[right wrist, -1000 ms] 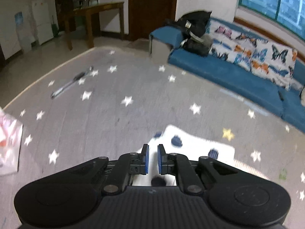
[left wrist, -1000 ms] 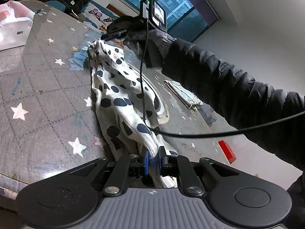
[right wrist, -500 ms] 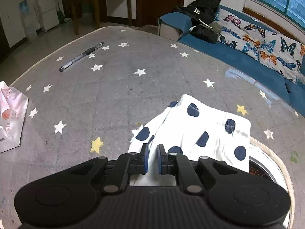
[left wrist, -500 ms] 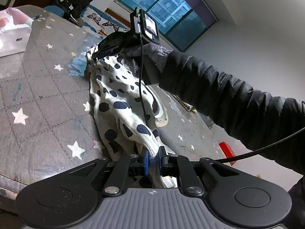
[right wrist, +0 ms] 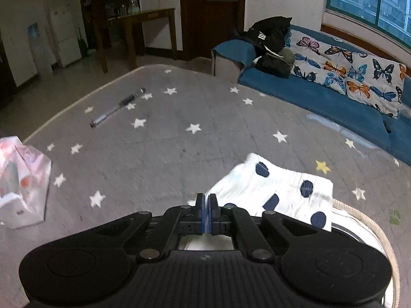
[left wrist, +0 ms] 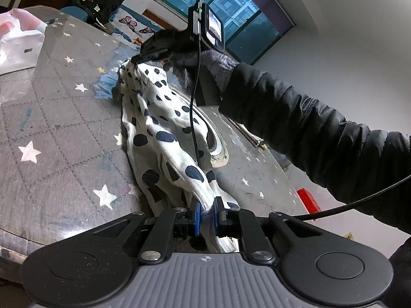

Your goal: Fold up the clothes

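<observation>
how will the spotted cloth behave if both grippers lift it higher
Likely floppy: the cloth sags and creases between the left gripper and right gripper. Probably light, since a thin pinched edge holds it. Its middle may drag on the table.

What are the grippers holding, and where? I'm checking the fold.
Left gripper and right gripper each pinch an opposite end of the spotted cloth.

No readable text showed. A black bag (right wrist: 269,34) at 12 o'clock bore a white logo, too small to make out.
</observation>
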`<state>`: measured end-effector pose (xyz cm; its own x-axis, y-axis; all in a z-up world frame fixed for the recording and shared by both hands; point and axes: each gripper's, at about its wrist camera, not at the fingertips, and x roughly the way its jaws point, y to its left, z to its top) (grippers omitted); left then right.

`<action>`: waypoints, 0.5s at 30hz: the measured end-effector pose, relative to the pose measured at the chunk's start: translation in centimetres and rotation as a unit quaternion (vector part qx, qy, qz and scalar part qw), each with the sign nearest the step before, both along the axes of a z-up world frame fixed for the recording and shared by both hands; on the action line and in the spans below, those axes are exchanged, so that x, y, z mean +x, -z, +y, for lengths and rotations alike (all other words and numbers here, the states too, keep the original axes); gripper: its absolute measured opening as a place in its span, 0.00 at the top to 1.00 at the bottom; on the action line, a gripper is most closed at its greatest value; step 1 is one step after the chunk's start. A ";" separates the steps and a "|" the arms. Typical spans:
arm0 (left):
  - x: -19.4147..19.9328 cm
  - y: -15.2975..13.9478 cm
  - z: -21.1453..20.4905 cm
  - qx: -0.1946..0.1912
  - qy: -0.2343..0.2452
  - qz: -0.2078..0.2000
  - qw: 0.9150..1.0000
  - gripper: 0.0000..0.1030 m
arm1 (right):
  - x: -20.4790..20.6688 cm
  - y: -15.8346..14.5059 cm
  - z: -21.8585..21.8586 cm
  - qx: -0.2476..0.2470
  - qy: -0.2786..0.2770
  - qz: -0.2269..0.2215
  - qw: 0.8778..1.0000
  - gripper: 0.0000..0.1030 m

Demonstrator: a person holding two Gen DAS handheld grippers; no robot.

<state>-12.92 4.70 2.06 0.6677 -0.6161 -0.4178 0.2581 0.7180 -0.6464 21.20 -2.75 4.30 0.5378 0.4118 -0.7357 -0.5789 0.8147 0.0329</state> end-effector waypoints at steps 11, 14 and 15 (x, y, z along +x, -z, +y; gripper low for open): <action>0.1 0.5 0.3 0.002 -0.007 0.017 1.000 0.86 | 0.0 1.6 1.0 0.006 -0.012 0.034 0.999 0.92; 0.0 0.4 0.3 0.006 -0.007 0.016 1.000 0.85 | -0.2 0.4 0.4 0.012 -0.015 0.029 0.999 0.91; 0.0 0.4 0.3 0.007 -0.007 0.016 1.000 0.85 | -0.4 0.1 0.1 0.014 -0.015 0.029 0.999 0.91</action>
<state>-12.90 5.01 1.69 0.6627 -0.6001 -0.4480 0.2266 0.7309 -0.6438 20.84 -2.61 4.23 0.4817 0.4483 -0.7530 -0.6002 0.7948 0.0892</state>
